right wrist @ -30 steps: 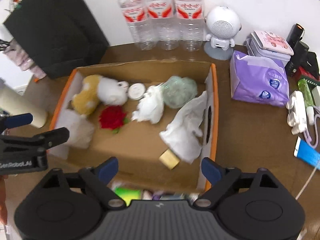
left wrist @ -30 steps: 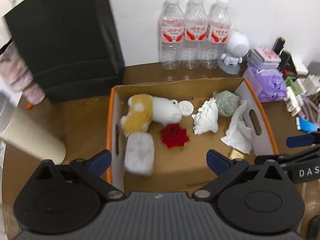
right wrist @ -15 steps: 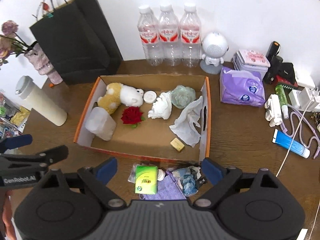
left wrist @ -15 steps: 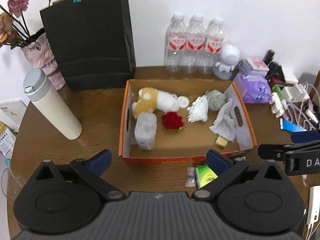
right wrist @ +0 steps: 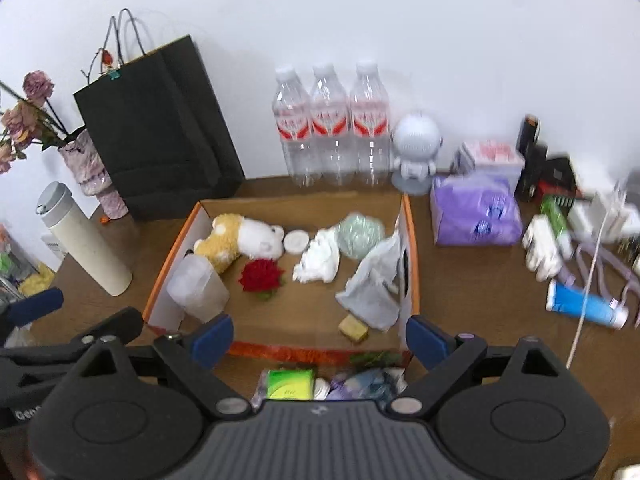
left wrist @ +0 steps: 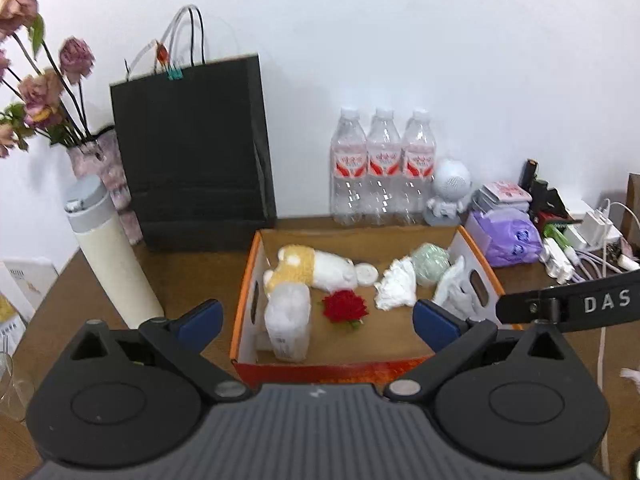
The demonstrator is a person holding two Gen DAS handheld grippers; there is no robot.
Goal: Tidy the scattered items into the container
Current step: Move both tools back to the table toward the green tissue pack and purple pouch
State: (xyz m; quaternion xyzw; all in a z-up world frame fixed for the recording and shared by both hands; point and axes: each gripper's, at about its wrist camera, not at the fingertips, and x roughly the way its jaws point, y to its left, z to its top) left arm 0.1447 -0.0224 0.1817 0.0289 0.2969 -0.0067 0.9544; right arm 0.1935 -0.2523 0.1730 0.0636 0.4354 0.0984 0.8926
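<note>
The open brown cardboard box with orange edges (right wrist: 408,240) sits in the middle of the brown wooden table (right wrist: 472,280); it already holds a yellow and white plush toy (right wrist: 240,240), a red cloth rose (right wrist: 262,276), a white crumpled paper ball (right wrist: 318,258) and more.

The things not yet put away lie in a small pile on the table, just in front of the box's near wall: a flat green tissue pack (right wrist: 290,384) and a purple and blue crinkly wrapper bundle (right wrist: 364,384); both are partly hidden by the right gripper (right wrist: 318,340).

I think the green pack is light and squashy, with a smooth skin that could slip; a soft pinch across its two short sides, near the middle, looks best. Its long side seems to run from the gripper toward the box, and it lies flat; the bundle is lumpy and I cannot tell which way it points.

The right gripper's blue fingers (right wrist: 426,340) are wide apart and hold nothing; it hangs above the pile.

The left gripper (left wrist: 316,320) also has its fingers spread wide and empty; it hangs in front of the box.
</note>
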